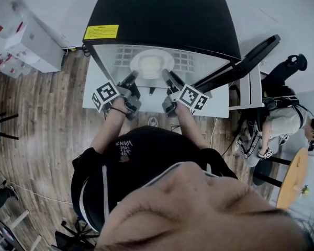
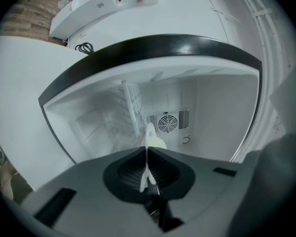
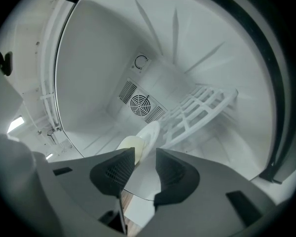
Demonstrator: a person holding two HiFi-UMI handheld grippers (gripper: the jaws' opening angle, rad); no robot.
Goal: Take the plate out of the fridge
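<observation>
A black-topped small fridge (image 1: 162, 14) stands open below me. Inside lies a white plate (image 1: 152, 64) with a pale round food item (image 3: 129, 144) on it. My left gripper (image 1: 132, 77) is at the plate's left edge. In the left gripper view the plate (image 2: 150, 135) shows edge-on, and the left gripper (image 2: 147, 154) is shut on its thin rim. My right gripper (image 1: 166, 75) is at the plate's right side. In the right gripper view that gripper (image 3: 145, 157) is open, with the plate (image 3: 149, 132) just beyond its tips and untouched.
The fridge door (image 1: 251, 56) hangs open to the right. A white wire shelf (image 3: 197, 107) and a round fan vent (image 3: 138, 104) sit at the back of the cavity. White boxes (image 1: 21, 41) stand at left. A seated person (image 1: 288, 119) and a round wooden table (image 1: 293, 177) are at right.
</observation>
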